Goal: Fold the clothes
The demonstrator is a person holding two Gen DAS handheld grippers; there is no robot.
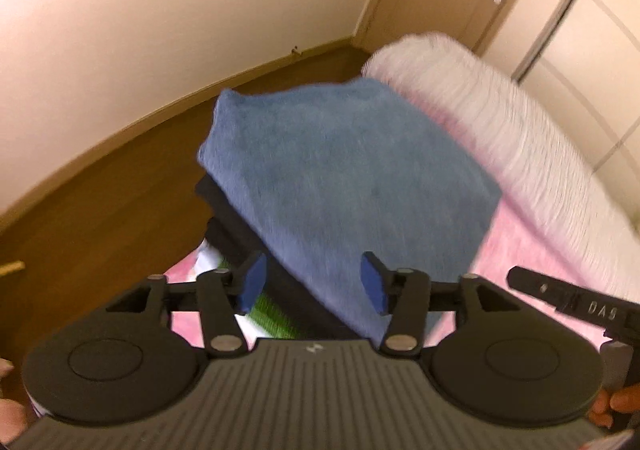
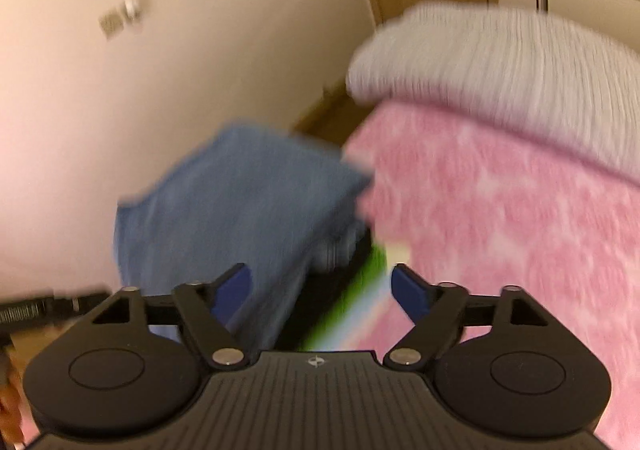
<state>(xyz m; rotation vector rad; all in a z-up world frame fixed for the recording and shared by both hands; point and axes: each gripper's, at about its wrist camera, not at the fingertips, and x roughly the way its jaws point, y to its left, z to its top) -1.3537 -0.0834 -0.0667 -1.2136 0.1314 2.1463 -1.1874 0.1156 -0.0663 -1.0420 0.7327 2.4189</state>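
Both views blurred. A folded blue cloth, towel-like with a nappy face, sits on top of a small stack: dark folded clothes under it, something green-striped lower still. The stack rests on a pink blanket, seemingly a bed, near its edge above a brown wooden floor; a pale ribbed knit lies beyond. Left gripper hovers at the stack's near edge, jaws spread wide, empty. Right gripper likewise, jaws apart, holding nothing. The blue cloth looks soft, thick, light and limp; it should sag if lifted by one point. Best taken at two corners or along a folded edge.
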